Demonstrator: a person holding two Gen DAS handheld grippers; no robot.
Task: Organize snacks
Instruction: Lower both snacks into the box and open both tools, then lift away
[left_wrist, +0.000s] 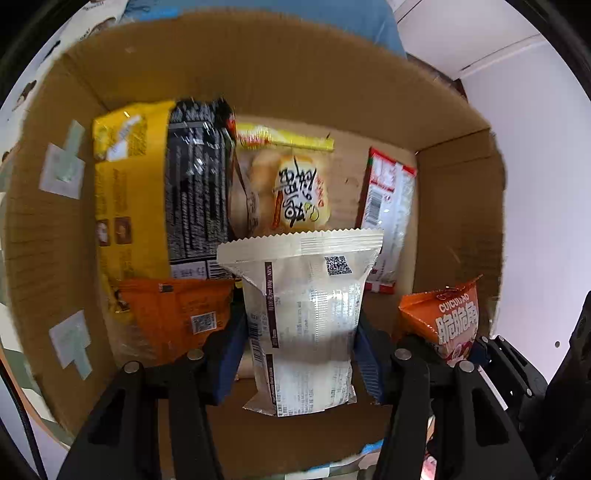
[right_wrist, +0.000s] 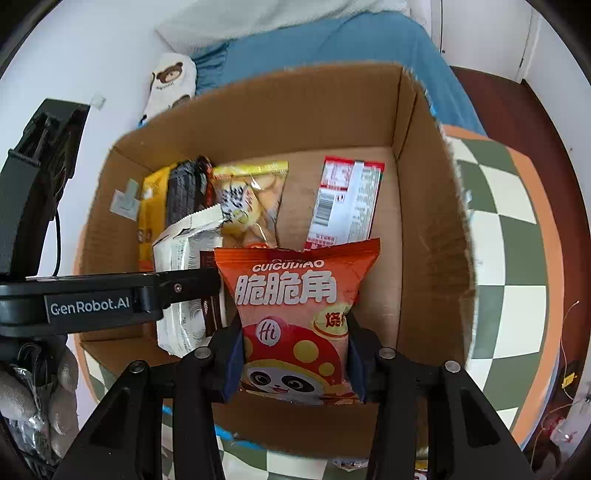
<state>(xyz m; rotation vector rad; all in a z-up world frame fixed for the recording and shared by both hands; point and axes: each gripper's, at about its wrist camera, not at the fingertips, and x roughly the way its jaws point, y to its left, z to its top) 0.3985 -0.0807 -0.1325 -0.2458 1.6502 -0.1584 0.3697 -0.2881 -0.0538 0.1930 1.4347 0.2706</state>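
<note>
My left gripper (left_wrist: 301, 354) is shut on a silver-white snack packet (left_wrist: 306, 317), held upright over the open cardboard box (left_wrist: 258, 66). My right gripper (right_wrist: 295, 354) is shut on an orange snack bag (right_wrist: 295, 295) with a panda print, also hanging over the box (right_wrist: 424, 221). That orange bag (left_wrist: 447, 321) shows at the right of the left wrist view, and the silver-white packet (right_wrist: 184, 251) with the left gripper's body sits left of it in the right wrist view. Inside the box lie a yellow-and-black pack (left_wrist: 155, 192), a bread-snack bag (left_wrist: 288, 184), a red-and-white pack (left_wrist: 388, 206) and another orange pack (left_wrist: 173, 314).
The box stands on a green-and-white checked mat (right_wrist: 509, 240) with an orange border. Bare box floor (right_wrist: 299, 192) shows between the bread-snack bag and the red-and-white pack (right_wrist: 347, 199). A blue cloth (right_wrist: 332, 44) and a bear-print item (right_wrist: 170, 81) lie behind the box. A gloved hand (right_wrist: 33, 398) holds the left gripper.
</note>
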